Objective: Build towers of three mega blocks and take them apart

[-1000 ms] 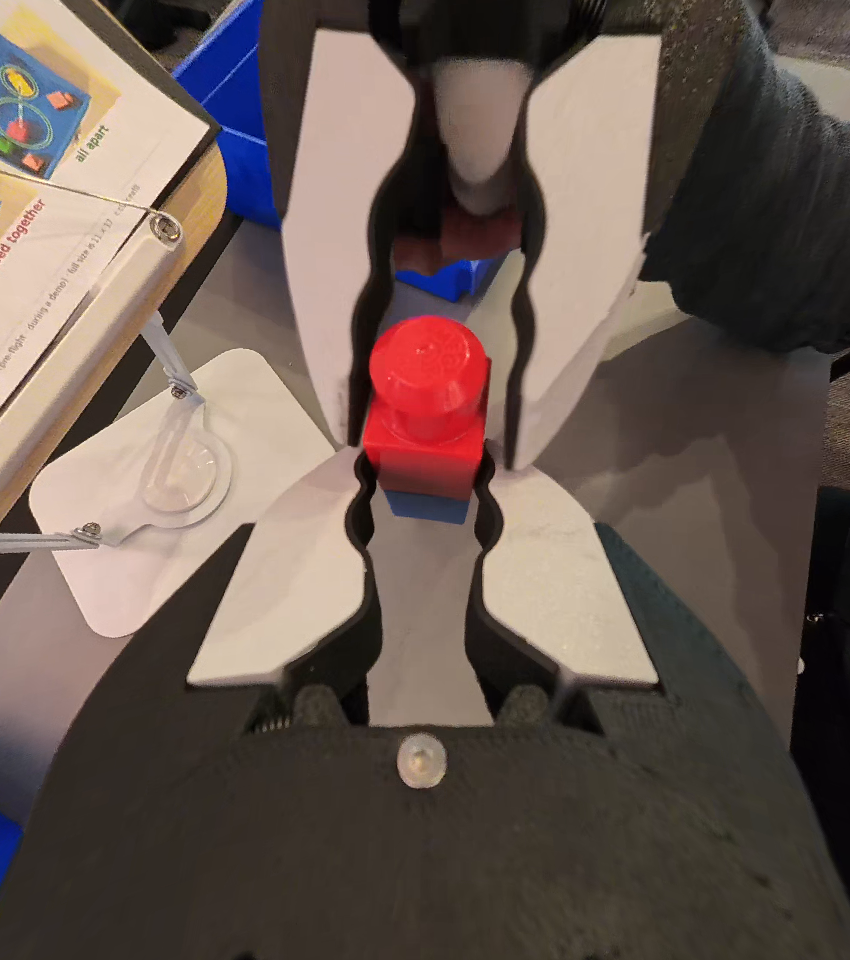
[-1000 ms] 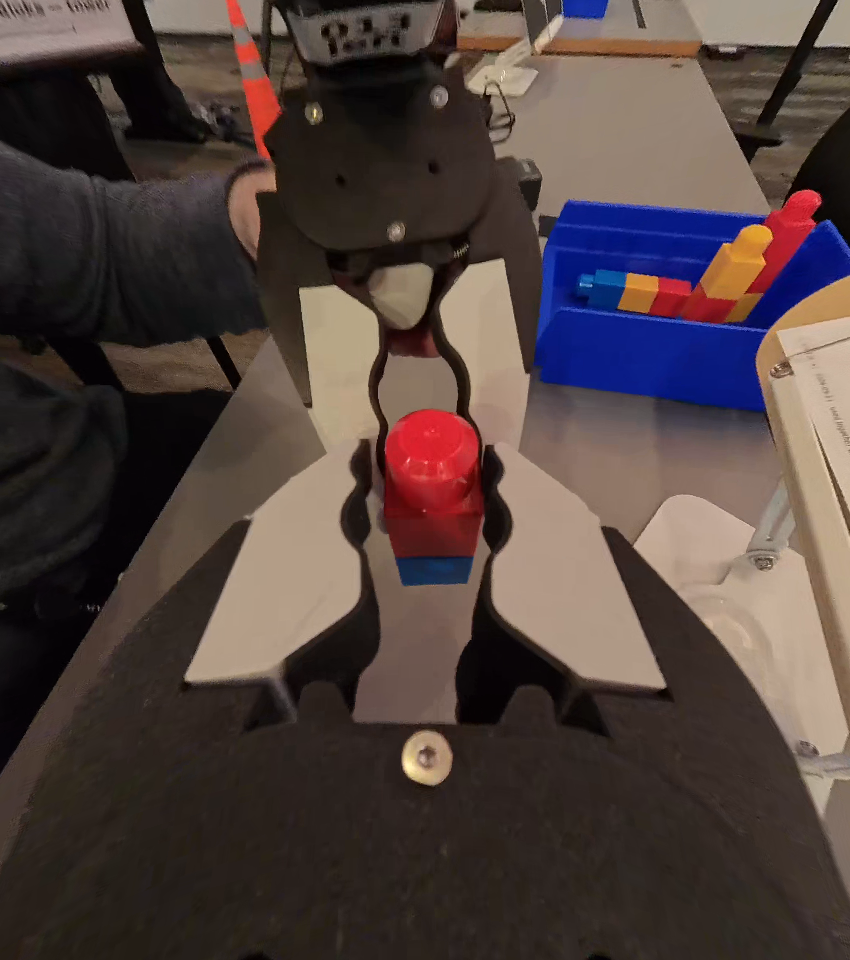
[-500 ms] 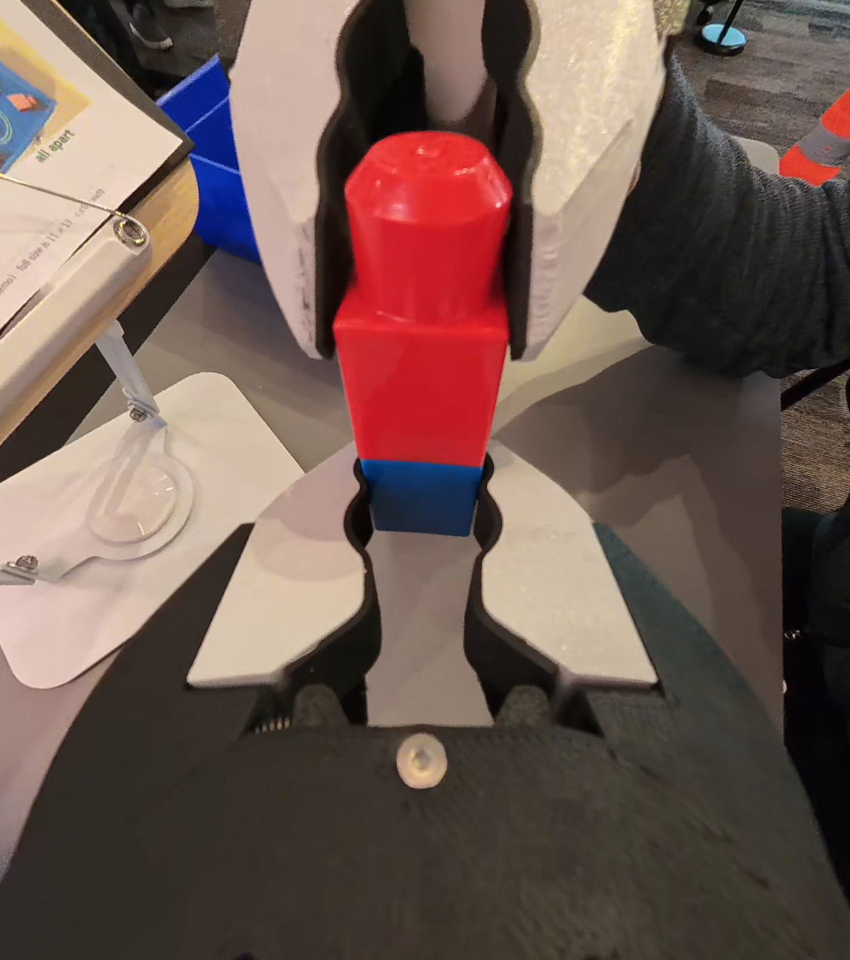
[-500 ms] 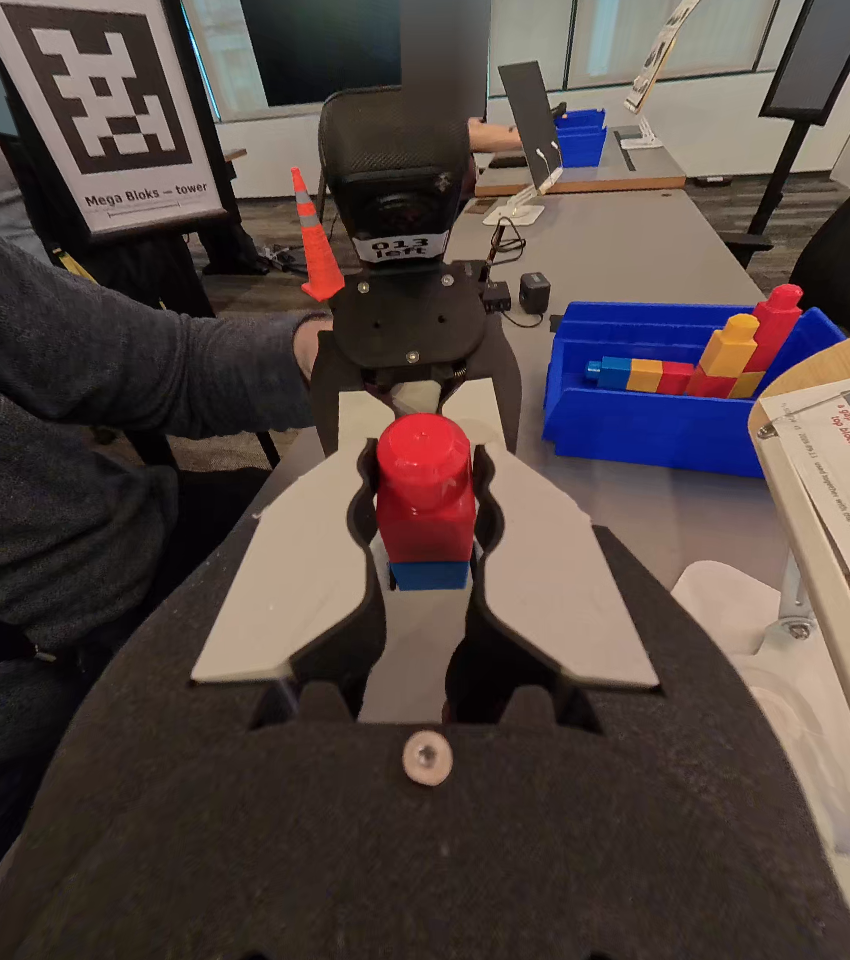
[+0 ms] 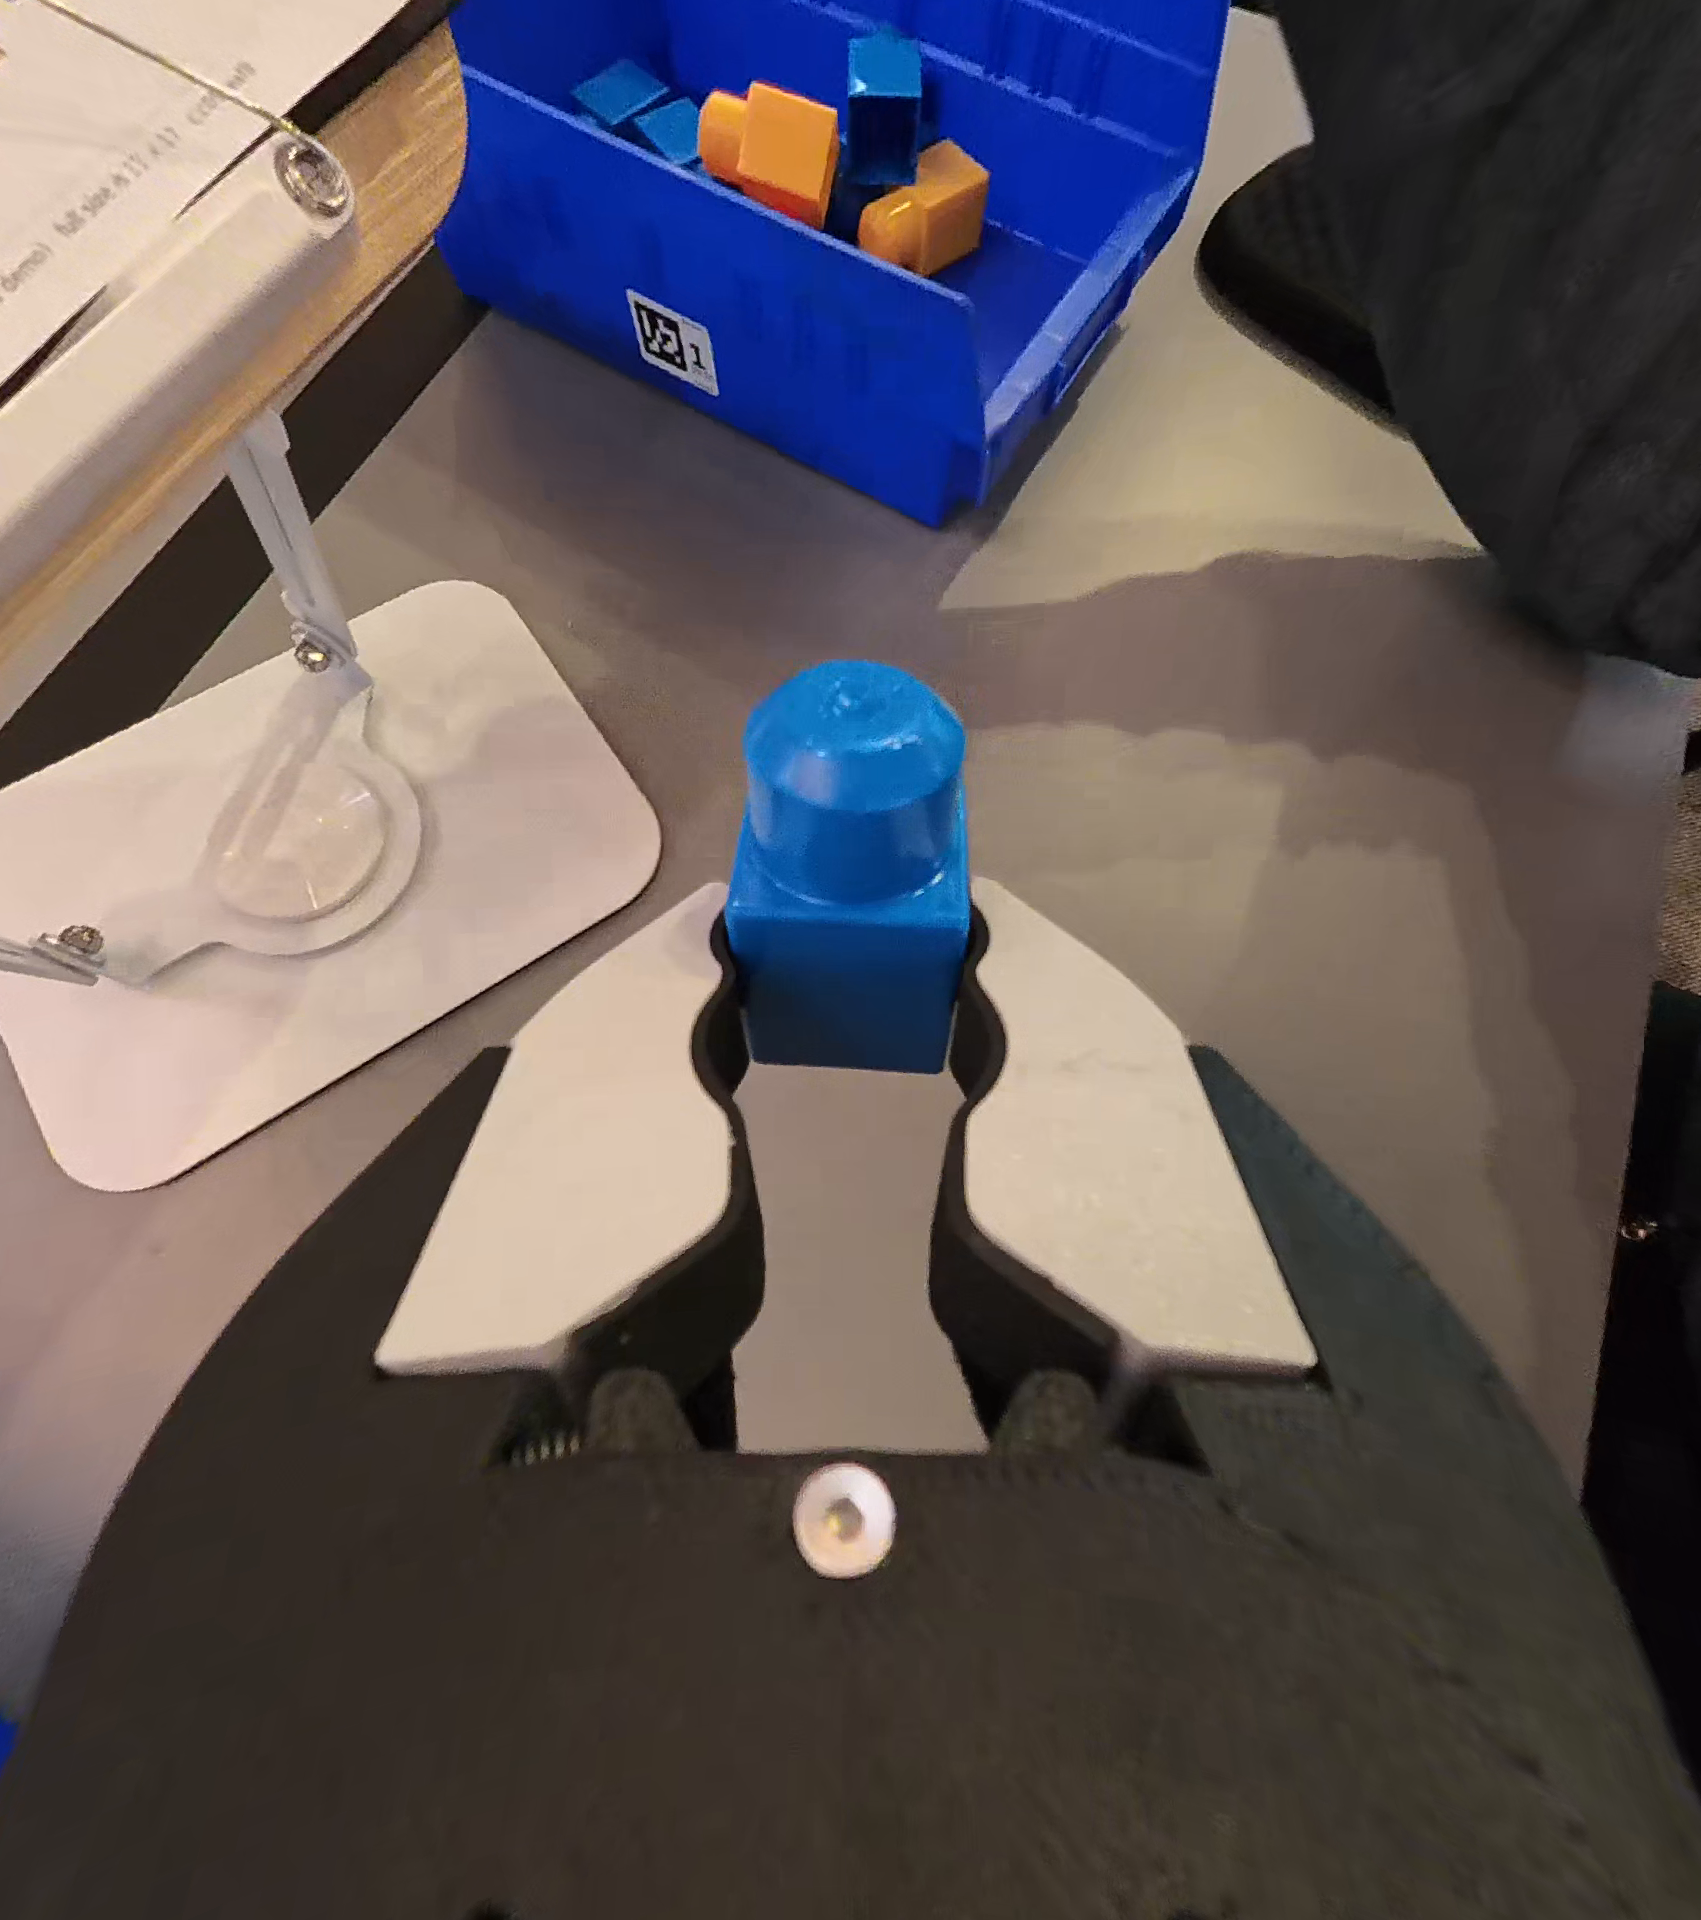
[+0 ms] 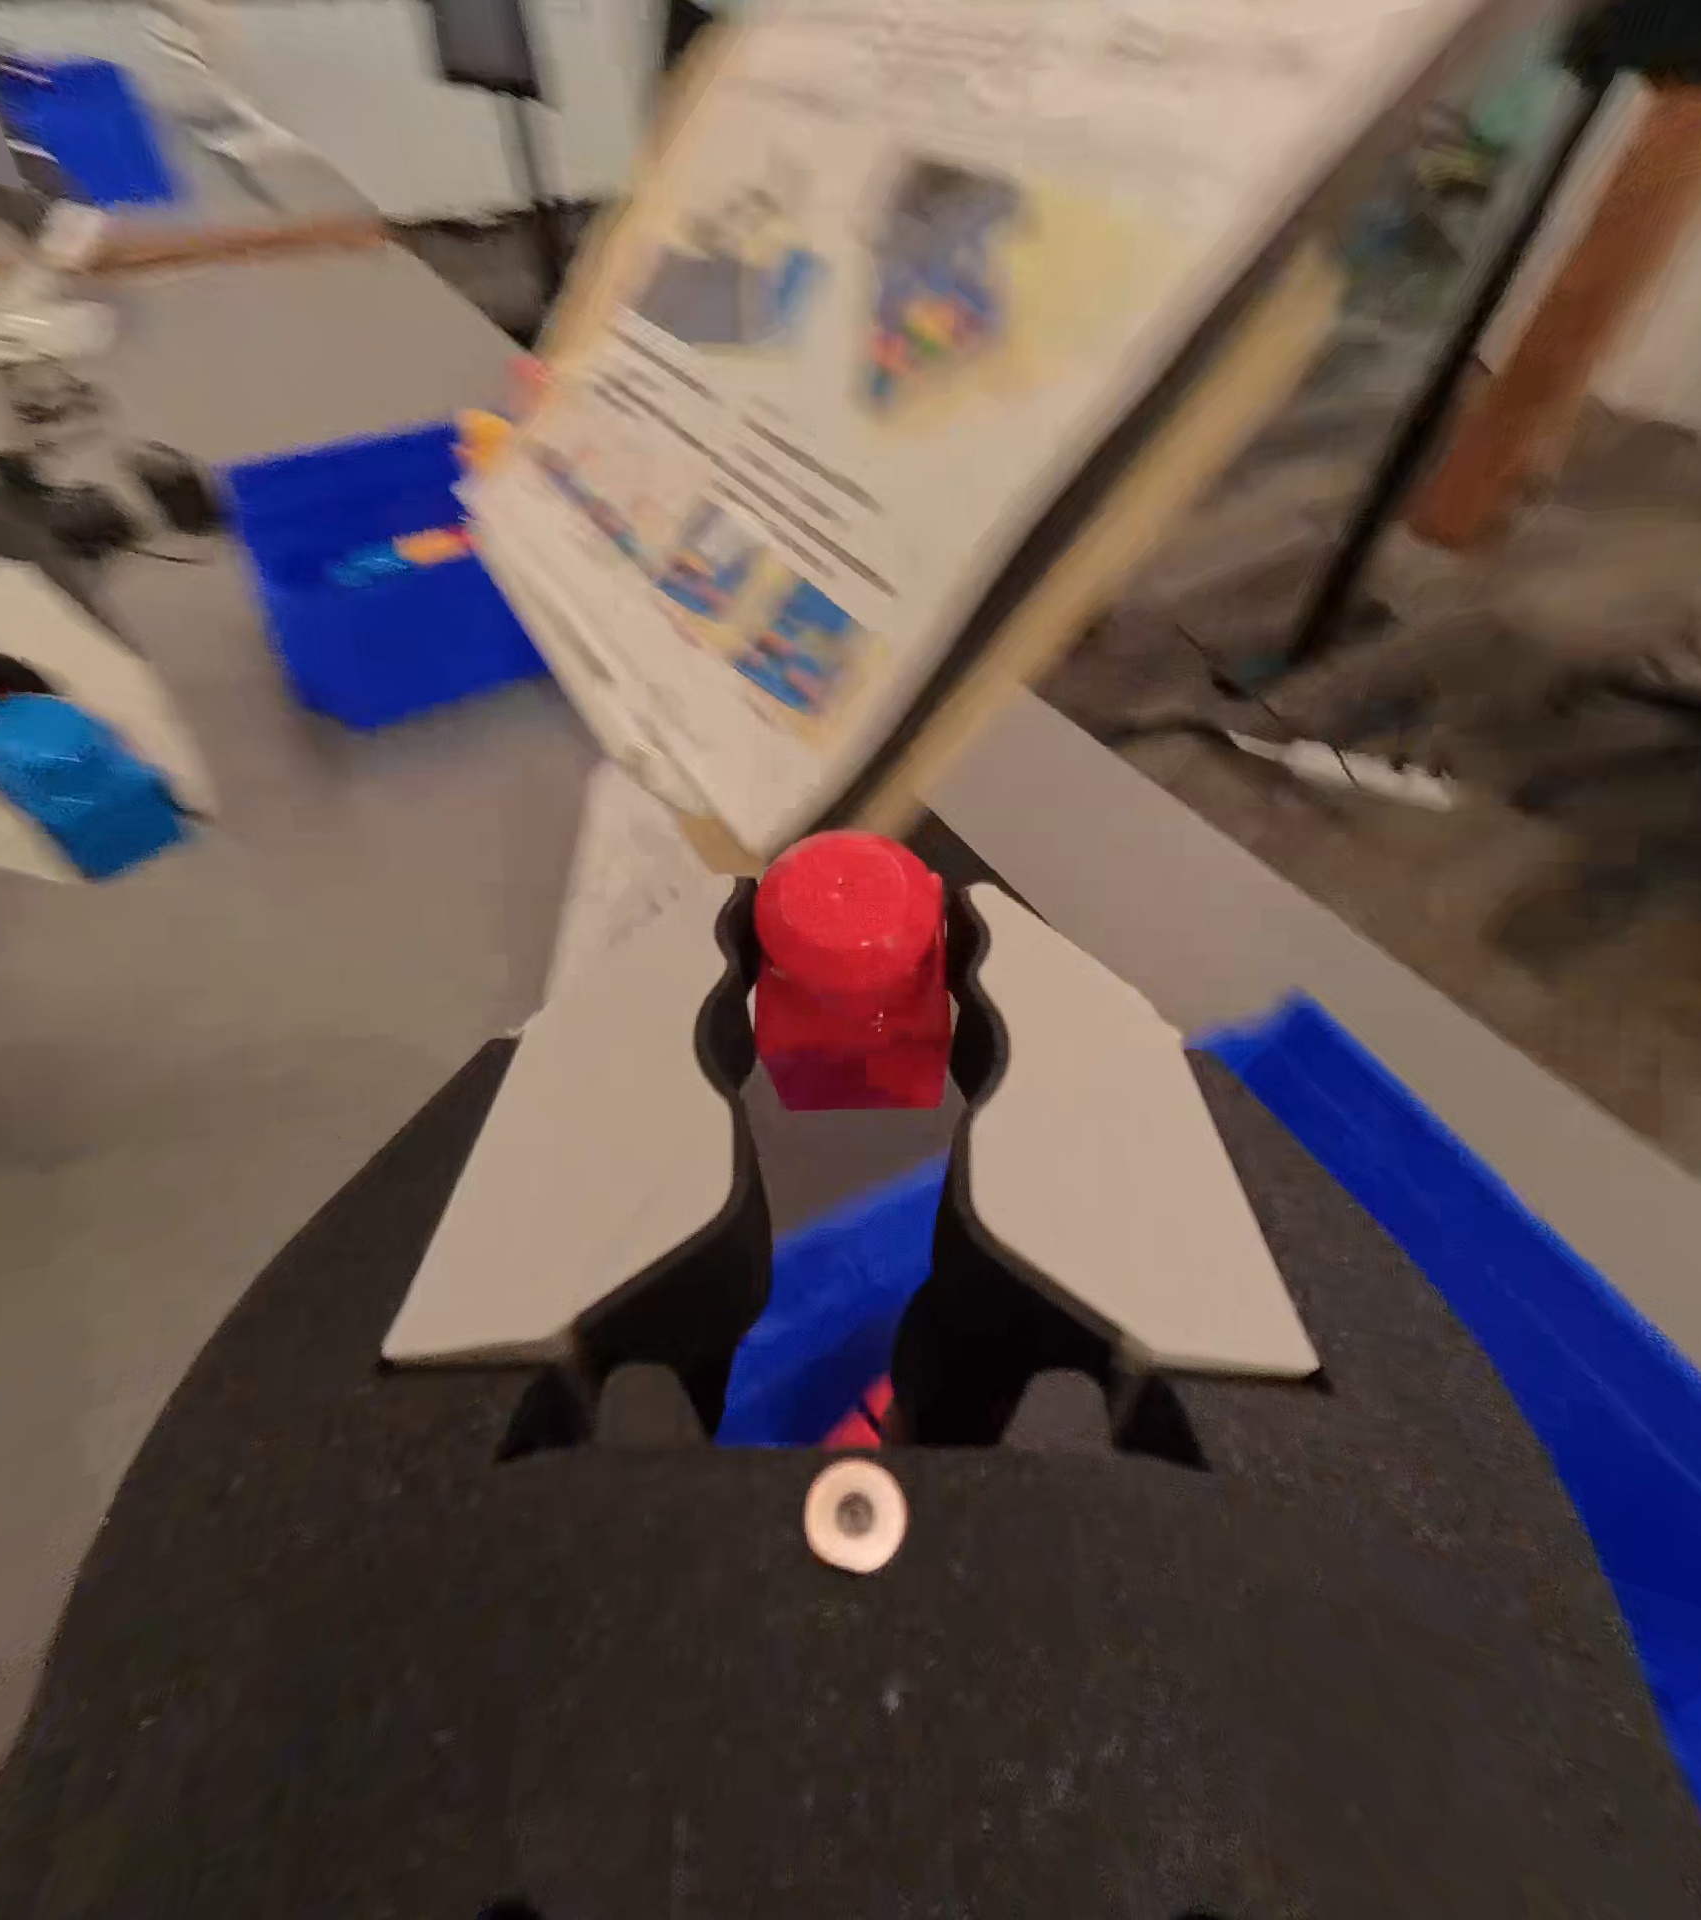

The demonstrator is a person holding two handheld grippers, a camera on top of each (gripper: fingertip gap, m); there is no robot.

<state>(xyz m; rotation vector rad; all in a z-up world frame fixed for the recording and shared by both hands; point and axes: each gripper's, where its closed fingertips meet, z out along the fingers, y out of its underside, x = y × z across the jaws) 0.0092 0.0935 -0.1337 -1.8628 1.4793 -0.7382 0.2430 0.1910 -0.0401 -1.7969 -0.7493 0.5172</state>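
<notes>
Half a second ago the red and blue blocks were pressed together between both grippers; now they are apart. In the left wrist view, the left gripper (image 5: 851,971) is clamped on the blue mega block (image 5: 848,883), stud up, above the grey table (image 5: 1189,675). A blue bin (image 5: 825,343) of loose blocks sits at twelve o'clock. The right gripper (image 6: 851,997) pinches the red mega block (image 6: 851,977) and, judging by the blur, swings toward a blue bin edge (image 6: 1500,1247) at four o'clock, probably to drop it.
</notes>
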